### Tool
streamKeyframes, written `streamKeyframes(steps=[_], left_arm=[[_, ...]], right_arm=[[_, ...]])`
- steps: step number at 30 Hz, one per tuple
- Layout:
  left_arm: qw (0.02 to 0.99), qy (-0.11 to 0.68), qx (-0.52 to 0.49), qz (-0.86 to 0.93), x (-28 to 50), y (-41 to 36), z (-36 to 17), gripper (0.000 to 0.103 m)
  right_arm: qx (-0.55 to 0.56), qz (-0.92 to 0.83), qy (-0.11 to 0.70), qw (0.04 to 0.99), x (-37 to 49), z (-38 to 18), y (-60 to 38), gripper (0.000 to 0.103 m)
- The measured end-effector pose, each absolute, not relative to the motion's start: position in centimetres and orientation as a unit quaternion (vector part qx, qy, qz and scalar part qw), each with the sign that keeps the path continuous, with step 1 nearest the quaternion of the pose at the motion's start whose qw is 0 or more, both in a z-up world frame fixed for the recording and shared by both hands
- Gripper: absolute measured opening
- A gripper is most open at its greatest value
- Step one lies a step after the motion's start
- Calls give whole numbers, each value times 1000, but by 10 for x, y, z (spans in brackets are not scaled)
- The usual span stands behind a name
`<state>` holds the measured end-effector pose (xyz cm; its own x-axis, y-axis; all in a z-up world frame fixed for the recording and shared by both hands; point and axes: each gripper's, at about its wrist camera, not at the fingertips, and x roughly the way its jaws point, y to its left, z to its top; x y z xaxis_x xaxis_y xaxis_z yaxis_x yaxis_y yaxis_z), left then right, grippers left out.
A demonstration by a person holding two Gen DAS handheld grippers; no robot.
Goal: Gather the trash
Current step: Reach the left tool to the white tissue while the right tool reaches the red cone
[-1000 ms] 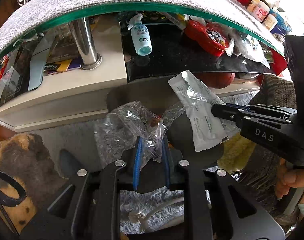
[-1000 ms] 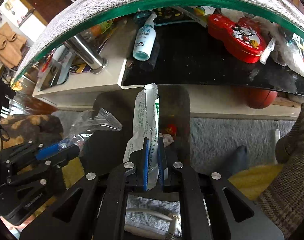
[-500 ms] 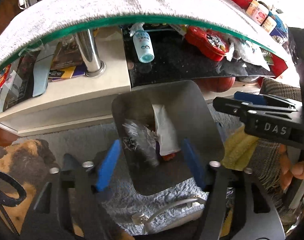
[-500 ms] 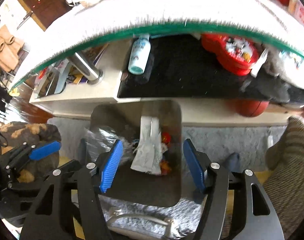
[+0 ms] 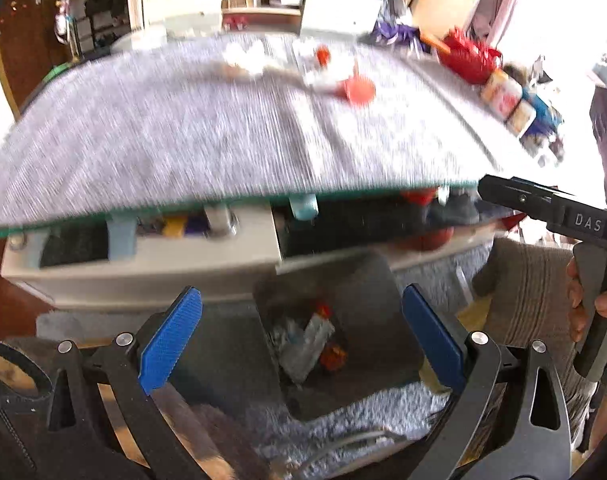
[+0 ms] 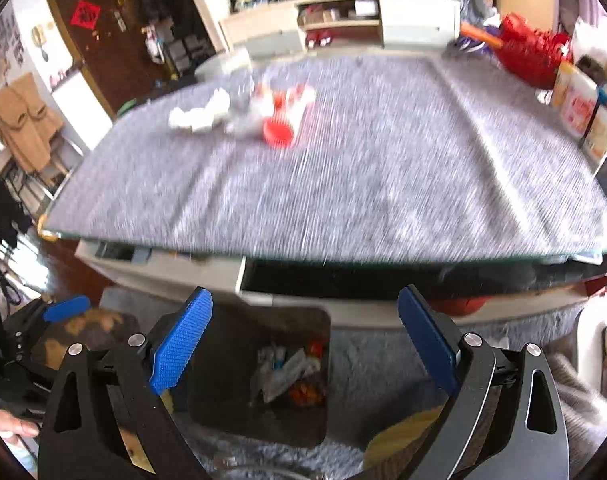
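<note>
Both claws have risen, empty; wrappers (image 6: pixel 287 372) lie in the bin (image 6: pixel 239 412).

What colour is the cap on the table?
Red cap, clearest in the right wrist view.

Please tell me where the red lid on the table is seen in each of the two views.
Left wrist: red lid upper centre, a little right, on the grey cloth.
Right wrist: red lid upper left of centre.
Shared landmark: the white crumpled trash to its left.
</note>
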<state>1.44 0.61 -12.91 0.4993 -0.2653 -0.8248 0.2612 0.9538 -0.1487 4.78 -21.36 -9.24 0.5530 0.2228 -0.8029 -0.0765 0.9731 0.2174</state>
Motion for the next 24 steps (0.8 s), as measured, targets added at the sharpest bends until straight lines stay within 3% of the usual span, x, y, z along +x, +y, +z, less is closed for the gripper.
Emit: streamKeyframes(steps=[13,24], left_arm=[[900,416,24,-127,65,11,-78,95],[893,437,9,-108,137,21,-75,95]], right_arm=[[55,92,410,906,100,-57,-208,95],[98,87,433,892,163,-76,-205,94]])
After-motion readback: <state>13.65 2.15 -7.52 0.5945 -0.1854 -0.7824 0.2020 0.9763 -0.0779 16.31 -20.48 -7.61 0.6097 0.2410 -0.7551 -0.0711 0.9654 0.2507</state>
